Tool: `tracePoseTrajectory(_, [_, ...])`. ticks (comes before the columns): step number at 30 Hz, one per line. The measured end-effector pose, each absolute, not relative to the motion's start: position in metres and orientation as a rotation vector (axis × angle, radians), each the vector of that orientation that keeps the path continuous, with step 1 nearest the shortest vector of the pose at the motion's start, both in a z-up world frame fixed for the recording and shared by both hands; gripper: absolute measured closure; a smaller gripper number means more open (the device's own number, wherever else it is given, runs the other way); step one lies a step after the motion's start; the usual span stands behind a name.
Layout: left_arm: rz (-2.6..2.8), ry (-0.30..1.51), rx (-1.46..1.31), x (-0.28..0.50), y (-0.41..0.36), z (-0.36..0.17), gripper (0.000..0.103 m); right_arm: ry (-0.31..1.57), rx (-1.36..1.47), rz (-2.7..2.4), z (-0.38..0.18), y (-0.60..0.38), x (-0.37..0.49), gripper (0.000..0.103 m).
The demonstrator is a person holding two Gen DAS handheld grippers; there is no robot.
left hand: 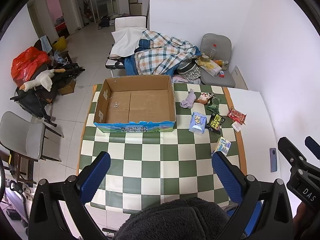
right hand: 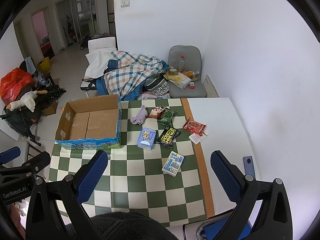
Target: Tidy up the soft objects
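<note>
Purple sock [right hand: 139,116] lies crumpled on the desk [right hand: 140,184] just right of the empty cardboard box [right hand: 88,120], light and limp, best pinched mid-bunch; left tongs [left hand: 161,177] and right tongs [right hand: 159,175] both spread apart, holding nothing

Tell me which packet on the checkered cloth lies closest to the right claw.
The white-and-blue packet with the city-skyline print. It sits alone at the near end of the cluster, nearer the right claw than the black shoe-wipes pack.

The room is bright with even, soft light and weak shadows. Both pictures are sharp. Strong fisheye bending and black corners appear at 10 and 2 o'clock.
</note>
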State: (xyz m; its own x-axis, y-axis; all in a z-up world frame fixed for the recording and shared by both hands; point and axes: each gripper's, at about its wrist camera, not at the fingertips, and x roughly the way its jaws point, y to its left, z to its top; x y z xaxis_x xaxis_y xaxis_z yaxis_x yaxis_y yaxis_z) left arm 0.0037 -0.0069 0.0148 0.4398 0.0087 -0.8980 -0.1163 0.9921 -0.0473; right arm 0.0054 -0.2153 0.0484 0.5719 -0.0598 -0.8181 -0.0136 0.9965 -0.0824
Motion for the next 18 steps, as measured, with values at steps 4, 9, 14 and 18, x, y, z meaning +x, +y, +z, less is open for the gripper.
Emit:
tracePoseTrajectory(4, [0.08, 1.112, -0.109, 0.003, -0.007, 0.014, 0.0, 0.958, -0.081, -0.024, 0.051, -0.214, 0.005, 0.0])
tracePoseTrajectory(9, [0.076, 1.113, -0.108, 0.002, -0.006, 0.013, 0.0, 0.96, -0.078, -0.024, 0.049, -0.215, 0.003, 0.0])
tracePoseTrajectory(14, [0.067, 1.126, -0.112, 0.025, -0.013, 0.0, 0.0, 1.011, -0.026, -0.038, 0.034, -0.226, 0.017, 0.0])
tracePoseTrajectory(18, [0.039, 1.167, -0.101, 0.067, -0.026, -0.028, 0.0, 1.057, 0.022, -0.072, 0.009, -0.251, 0.042, 0.0])
